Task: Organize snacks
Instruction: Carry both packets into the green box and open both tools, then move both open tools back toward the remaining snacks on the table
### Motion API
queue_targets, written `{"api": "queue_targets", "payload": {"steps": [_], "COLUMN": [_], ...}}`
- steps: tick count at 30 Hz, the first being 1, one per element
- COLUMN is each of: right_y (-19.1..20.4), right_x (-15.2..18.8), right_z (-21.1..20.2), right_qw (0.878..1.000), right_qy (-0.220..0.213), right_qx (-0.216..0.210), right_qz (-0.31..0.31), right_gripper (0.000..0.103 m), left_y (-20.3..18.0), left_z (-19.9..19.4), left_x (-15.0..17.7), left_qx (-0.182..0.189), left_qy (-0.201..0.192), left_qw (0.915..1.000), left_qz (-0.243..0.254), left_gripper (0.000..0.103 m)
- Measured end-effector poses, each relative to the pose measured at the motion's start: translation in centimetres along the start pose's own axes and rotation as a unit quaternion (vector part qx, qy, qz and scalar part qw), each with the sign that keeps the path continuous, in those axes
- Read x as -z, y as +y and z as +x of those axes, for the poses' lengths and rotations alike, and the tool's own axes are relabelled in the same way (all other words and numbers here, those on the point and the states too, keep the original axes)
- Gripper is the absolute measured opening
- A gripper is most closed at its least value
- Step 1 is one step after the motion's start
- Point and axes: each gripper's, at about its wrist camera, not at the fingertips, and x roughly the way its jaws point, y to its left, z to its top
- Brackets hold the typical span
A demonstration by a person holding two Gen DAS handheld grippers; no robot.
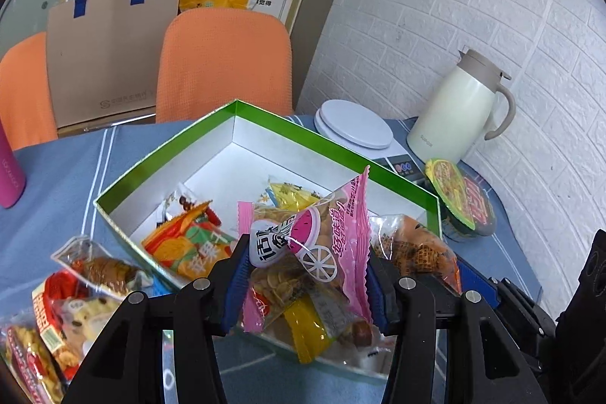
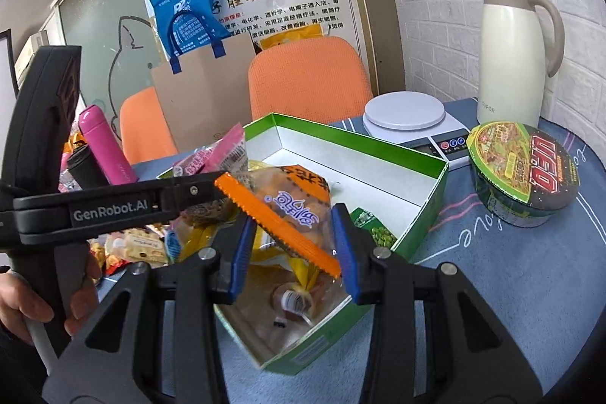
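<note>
The left tool [image 1: 306,275] is clamped on a pink snack bag [image 1: 325,245] above the green box [image 1: 159,154]. The right tool [image 2: 293,248] is clamped on an orange-edged snack bag [image 2: 291,211] over the same box's near corner. Only the left view shows loose snacks [image 1: 64,305] on the worktop [image 1: 68,169] — only the right shows the hand [image 2: 34,305] holding the left tool.
</note>
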Motion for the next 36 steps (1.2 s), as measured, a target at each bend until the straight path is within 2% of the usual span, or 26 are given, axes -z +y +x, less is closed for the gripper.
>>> {"api": "queue_targets", "payload": {"steps": [10, 12, 13, 15, 16, 18, 21, 23, 25, 30, 36], "right_y": [-1.5, -1.7, -1.6, -1.4, -1.3, -1.1, -0.7, -0.6, -0.6, -0.4, 0.7], "right_x": [-0.9, -0.7, -0.6, -0.4, -0.3, -0.3, -0.2, -0.1, 0.1, 0.7, 1.7], "right_z": [3.3, 3.7, 3.7, 3.6, 3.3, 2.8, 2.0, 1.4, 0.9, -0.8, -2.6], "right_qw": [1.000, 1.000, 1.000, 0.999, 0.999, 0.999, 0.998, 0.998, 0.999, 1.000, 1.000], "right_qy": [0.006, 0.007, 0.007, 0.005, -0.001, -0.010, -0.015, -0.016, -0.010, 0.001, 0.006], "right_qx": [0.023, 0.025, 0.026, 0.031, 0.034, 0.038, 0.042, 0.040, 0.032, 0.021, 0.019], "right_qz": [0.001, -0.001, -0.004, -0.015, -0.020, -0.031, -0.040, -0.037, -0.029, -0.003, -0.004], "right_gripper": [0.044, 0.047, 0.050, 0.073, 0.075, 0.077, 0.084, 0.084, 0.085, 0.096, 0.097], "left_y": [1.0, 1.2, 1.3, 1.4, 1.4, 1.5, 1.3, 1.2, 1.3, 1.1, 0.7], "left_z": [3.2, 3.6, 3.6, 3.4, 3.3, 2.8, 1.8, 1.1, 0.2, -2.2, -5.2], "left_x": [-1.3, -1.5, -1.5, -1.5, -1.4, -1.2, -1.0, -0.9, -0.5, 0.6, 2.6], "left_qx": [-0.016, -0.021, -0.023, -0.028, -0.030, -0.043, -0.064, -0.080, -0.078, -0.081, -0.105], "left_qy": [0.005, 0.003, 0.001, -0.004, -0.007, -0.015, -0.027, -0.028, -0.035, -0.040, -0.042], "left_qw": [0.9998, 0.9997, 0.9997, 0.9995, 0.9994, 0.9989, 0.9975, 0.9963, 0.9963, 0.9958, 0.9935], "left_qz": [-0.010, -0.012, -0.012, -0.012, -0.012, -0.015, -0.010, -0.010, -0.013, -0.015, -0.015], "left_gripper": [0.054, 0.055, 0.056, 0.060, 0.065, 0.089, 0.093, 0.097, 0.098, 0.099, 0.099]}}
